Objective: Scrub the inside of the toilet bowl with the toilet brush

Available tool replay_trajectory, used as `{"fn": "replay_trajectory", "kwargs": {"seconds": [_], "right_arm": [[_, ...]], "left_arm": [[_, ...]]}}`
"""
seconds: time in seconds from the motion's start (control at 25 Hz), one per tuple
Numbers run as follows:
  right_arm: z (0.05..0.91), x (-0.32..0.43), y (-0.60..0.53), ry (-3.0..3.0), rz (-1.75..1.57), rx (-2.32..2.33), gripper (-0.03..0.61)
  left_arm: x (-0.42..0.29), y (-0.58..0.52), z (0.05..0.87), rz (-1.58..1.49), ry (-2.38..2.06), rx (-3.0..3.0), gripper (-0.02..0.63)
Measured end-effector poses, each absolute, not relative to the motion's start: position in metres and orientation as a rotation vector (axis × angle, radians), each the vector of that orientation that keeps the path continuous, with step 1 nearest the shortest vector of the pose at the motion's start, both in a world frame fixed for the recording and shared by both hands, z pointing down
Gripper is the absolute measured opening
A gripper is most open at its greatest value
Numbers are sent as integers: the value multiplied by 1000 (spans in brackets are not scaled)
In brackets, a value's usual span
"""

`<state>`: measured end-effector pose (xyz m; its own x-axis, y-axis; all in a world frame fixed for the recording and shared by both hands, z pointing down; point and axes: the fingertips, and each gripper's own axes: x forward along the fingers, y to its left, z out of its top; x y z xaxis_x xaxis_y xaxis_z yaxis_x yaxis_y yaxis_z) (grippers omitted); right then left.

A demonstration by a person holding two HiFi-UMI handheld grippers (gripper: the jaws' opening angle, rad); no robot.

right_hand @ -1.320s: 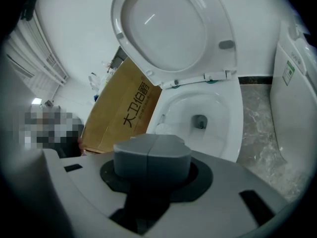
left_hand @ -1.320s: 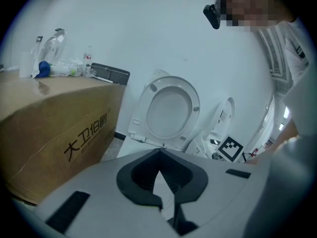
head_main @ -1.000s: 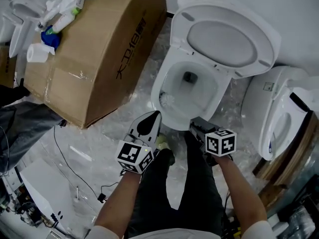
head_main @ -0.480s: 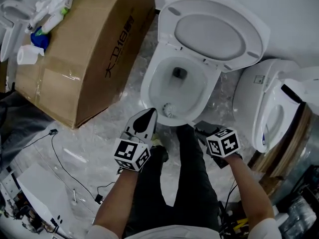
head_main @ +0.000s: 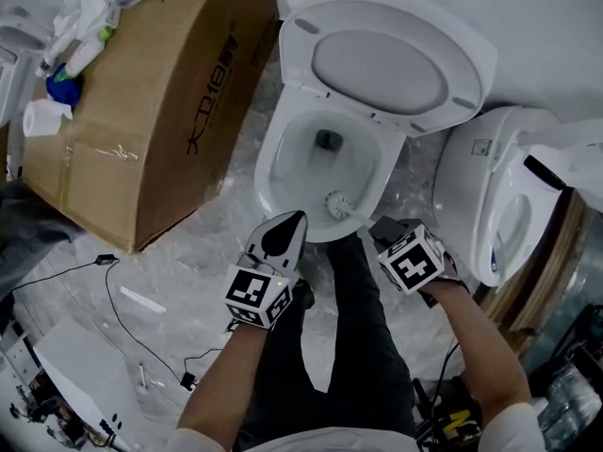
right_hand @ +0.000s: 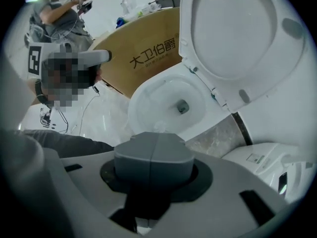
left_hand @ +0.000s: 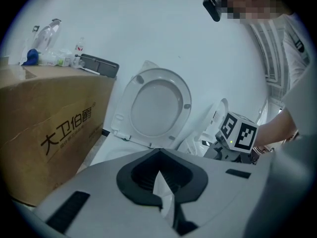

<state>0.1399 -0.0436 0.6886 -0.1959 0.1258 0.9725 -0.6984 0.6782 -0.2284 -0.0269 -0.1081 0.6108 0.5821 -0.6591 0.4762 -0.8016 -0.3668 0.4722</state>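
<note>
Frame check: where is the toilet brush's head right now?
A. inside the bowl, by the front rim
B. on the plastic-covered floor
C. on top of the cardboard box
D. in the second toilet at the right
A: the head view shows the toilet brush with its head inside the toilet bowl, by the rim nearest the person, its handle running to the right gripper.

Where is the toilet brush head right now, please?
Head view: the brush head is inside the toilet bowl, at its near rim, ahead of the right gripper.
</note>
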Motion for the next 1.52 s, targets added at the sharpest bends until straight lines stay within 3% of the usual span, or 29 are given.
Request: {"fn": "replay_trajectory", "kwargs": {"seconds": [0.64,1.08,1.52], "right_arm": [[688,166,-120,-1520,334,630,158],[690,165,-173,-1660,300,765,156],[698,113,-215,-1895,444,823,155]], "left_arm": [[-9,-126,614,286,-1139,2142,6],[-11,-147,618,285,-1167,2124,6],[-17,-159,619,280,-1211,2097,6]]}}
